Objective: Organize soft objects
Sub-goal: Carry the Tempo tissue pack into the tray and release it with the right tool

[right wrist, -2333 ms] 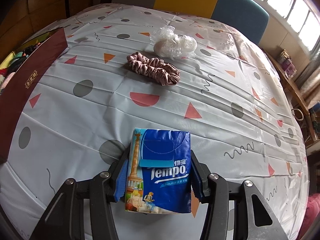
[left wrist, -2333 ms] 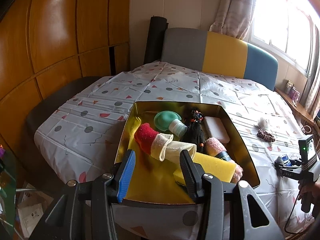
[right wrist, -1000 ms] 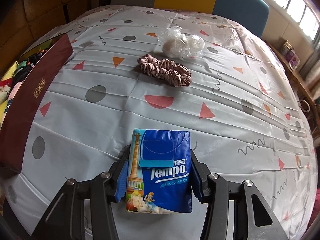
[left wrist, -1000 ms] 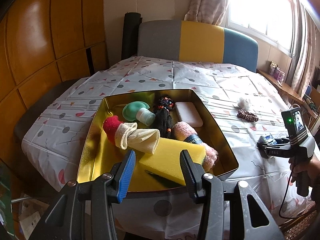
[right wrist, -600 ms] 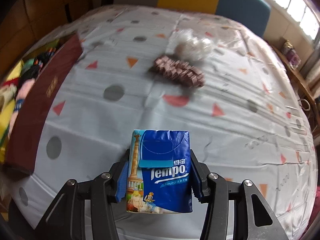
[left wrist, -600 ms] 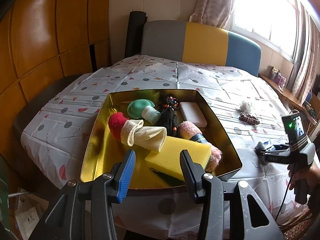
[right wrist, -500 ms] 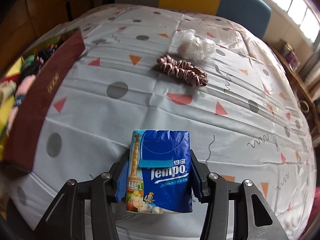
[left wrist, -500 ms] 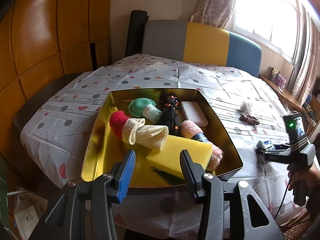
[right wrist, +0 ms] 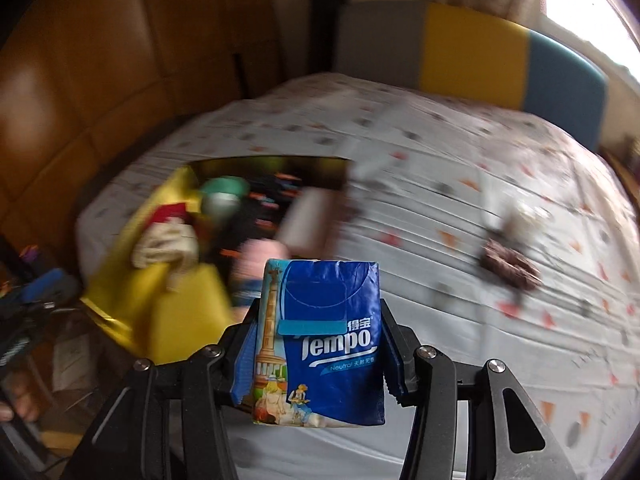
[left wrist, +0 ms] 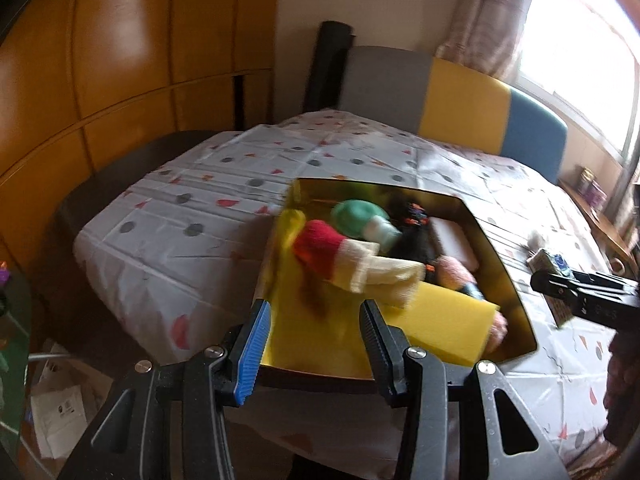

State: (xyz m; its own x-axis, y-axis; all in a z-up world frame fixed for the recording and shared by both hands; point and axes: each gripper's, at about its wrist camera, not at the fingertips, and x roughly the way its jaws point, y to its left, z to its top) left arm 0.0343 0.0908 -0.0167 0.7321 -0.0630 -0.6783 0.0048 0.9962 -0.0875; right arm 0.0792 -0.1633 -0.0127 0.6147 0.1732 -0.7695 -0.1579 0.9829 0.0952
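Observation:
My right gripper [right wrist: 320, 340] is shut on a blue Tempo tissue pack [right wrist: 324, 344] and holds it in the air beside the gold tin [left wrist: 516, 308]; it also shows in the left wrist view [left wrist: 550, 266], at the tin's right side. The tin holds a red and cream sock [left wrist: 344, 258], a yellow sponge [left wrist: 448, 328], a green-capped bottle [left wrist: 360, 220], a black hair piece, a pink sock and a white pad. My left gripper [left wrist: 312, 340] is open and empty at the tin's near edge. A brown scrunchie [right wrist: 508, 268] and a clear bag of white balls [right wrist: 524, 216] lie on the tablecloth.
The table carries a white patterned cloth [left wrist: 192, 232]. A grey, yellow and blue bench back [left wrist: 460, 104] stands behind it, with wooden wall panels [left wrist: 120, 60] at the left. Bags and clutter lie on the floor [left wrist: 56, 400] at the lower left.
My right gripper has lifted the tissue pack off the table and swung left to the tin. My left gripper has shifted a little left; its view is blurred.

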